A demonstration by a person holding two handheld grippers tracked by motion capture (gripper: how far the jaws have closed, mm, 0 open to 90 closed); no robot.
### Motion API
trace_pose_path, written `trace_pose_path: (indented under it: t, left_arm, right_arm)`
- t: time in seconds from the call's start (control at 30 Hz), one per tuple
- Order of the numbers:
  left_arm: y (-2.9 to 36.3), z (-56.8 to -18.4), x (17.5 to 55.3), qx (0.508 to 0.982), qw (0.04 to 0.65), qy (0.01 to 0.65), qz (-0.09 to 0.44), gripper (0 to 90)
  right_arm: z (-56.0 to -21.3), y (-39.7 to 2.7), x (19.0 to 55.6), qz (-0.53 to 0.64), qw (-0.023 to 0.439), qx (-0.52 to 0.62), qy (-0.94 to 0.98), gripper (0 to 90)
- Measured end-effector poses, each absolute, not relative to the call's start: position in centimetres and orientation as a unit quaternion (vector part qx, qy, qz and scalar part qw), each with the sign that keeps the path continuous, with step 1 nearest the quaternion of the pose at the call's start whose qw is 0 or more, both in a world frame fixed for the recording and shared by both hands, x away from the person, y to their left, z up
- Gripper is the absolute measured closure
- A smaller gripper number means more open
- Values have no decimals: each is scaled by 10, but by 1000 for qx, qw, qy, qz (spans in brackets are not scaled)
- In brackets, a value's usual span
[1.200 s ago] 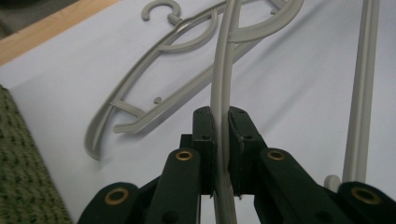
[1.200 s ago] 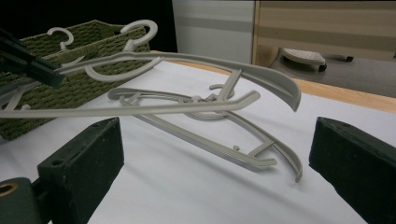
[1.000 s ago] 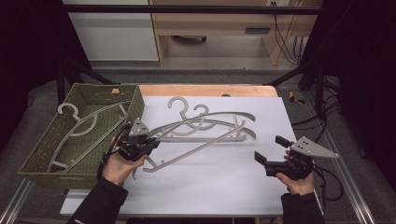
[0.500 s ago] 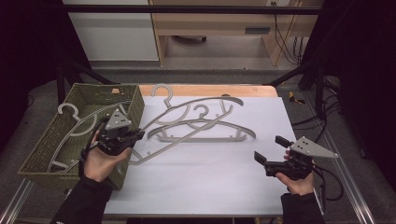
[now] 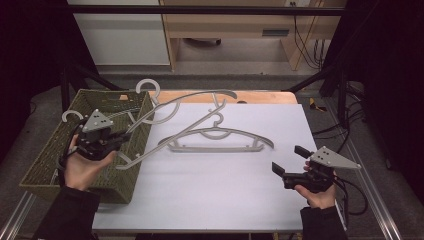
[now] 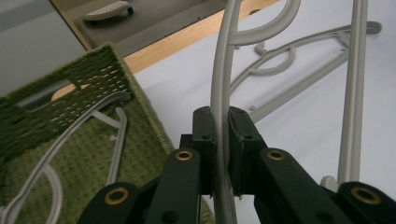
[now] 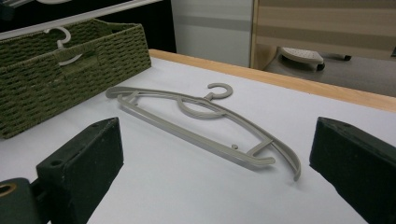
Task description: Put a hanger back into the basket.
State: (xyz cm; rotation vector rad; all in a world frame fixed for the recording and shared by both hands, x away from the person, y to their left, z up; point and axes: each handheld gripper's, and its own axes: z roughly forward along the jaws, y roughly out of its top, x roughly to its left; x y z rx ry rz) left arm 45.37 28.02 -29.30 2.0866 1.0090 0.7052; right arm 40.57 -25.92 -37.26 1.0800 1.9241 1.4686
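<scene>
While the left gripper [image 5: 120, 138] is clamped on one grey hanger [image 5: 165, 112], held up over the basket's [image 5: 45, 160] right rim at the tabletop's [image 5: 210, 195] left edge, a second hanger [image 5: 216, 140] lies flat mid-tabletop. One more hanger [image 6: 100, 116] sits in the basket. The right gripper [image 5: 287, 162] is wide open, empty, near the front right corner.

Light from overhead, even on white table top [image 5: 210, 190]; surroundings v. dark, near black at both sides. Shadows soft, faint under lying hanger [image 5: 215, 142]. No hard glare. High view slightly soft, grainy. Left gripper view: held hanger [image 6: 219, 84] and nearby jaws blurred, background sharper. Right gripper view: jaws soft, mid-ground crisp.
</scene>
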Motion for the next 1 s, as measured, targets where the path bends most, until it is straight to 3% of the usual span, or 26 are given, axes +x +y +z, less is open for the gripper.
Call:
trace_pose_path:
  t: [1.0]
  left_arm:
    - [394, -311, 461, 747, 327, 481, 322, 823]
  right_arm:
    - [-375, -257, 407, 533, 242, 396, 707, 28]
